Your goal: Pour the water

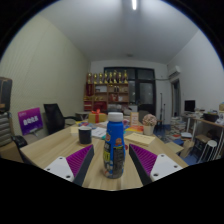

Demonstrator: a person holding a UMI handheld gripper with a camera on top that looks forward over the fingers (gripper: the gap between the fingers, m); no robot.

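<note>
The plastic bottle (115,146) with a blue cap and a colourful label is being held upright between the two fingers of the gripper (113,162). The pink pads (80,160) are being pressed against the bottle's label from the 9 o'clock and 3 o'clock sides, so the claw is judged to be closed on the bottle. The bottle's base is hidden; whether it is being carried clear of the wooden table (55,145) cannot be told.

A dark cup (85,133) is being seen beyond the fingers at about 11 o'clock from the bottle, on the table, among other small items too small to name. Shelving (108,90) is standing against the far wall at 12 o'clock.

Risks, as judged:
- The cap appears to be fitted; if so, no water is being released until it is removed.
- The smooth label is being gripped; slippage may be caused when the bottle is tilted.
- The cup is offset from the bottle; spillage onto the table may be caused by tilting before alignment.
</note>
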